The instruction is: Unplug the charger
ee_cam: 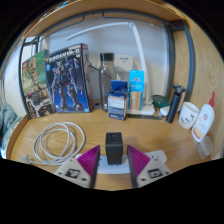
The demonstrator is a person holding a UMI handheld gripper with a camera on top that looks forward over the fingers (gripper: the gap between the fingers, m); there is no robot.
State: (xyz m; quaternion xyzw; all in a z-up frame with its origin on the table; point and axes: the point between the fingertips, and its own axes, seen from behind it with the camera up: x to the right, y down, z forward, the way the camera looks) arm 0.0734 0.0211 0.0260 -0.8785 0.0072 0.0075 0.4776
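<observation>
Between the open fingers of the gripper (113, 163) stands the black charger (114, 147), seemingly plugged into a white power strip (112, 167). It looks rigid and light; grasp its flat sides.

A light wooden bench (85, 128) stretches ahead of the gripper to a pale wall (110, 40). A dark metal frame (186, 50) rises and arches overhead, beyond it to the right.

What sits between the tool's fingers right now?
The black charger, plugged into a white power strip, stands between the open tool's fingers, with gaps either side, in the gripper view.
</observation>
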